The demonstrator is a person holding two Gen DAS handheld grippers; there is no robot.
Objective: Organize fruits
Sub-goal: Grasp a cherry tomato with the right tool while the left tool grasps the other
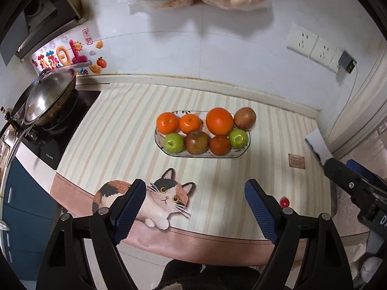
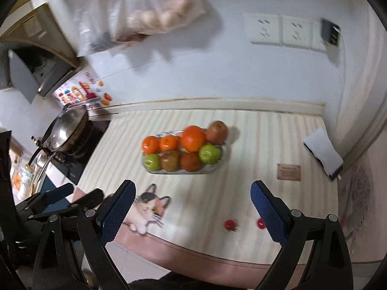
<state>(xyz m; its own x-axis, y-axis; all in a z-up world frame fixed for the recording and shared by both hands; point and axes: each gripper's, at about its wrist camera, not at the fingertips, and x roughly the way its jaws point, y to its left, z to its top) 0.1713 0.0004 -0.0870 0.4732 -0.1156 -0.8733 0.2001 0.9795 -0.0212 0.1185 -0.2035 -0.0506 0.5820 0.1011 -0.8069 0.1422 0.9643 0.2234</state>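
Both claws are held wide and empty above the near edge of the surface (image 1: 125,125): the left claw (image 1: 195,207) over the cat picture (image 1: 167,198), the right claw (image 2: 192,211) near the near-right corner. The glass dish (image 1: 246,148) is seen toward the middle of the surface, already filled with oranges (image 1: 219,121), green apples (image 1: 173,142) and reddish-brown apples (image 1: 197,142). Two cherry tomatoes (image 2: 230,224) are left loose near the near edge, well apart from the dish. The sorting is judged nearly done; these strays seem the step in hand. A gentle, narrow pinch would be called for next, since such small round fruit could be sent rolling off the edge.
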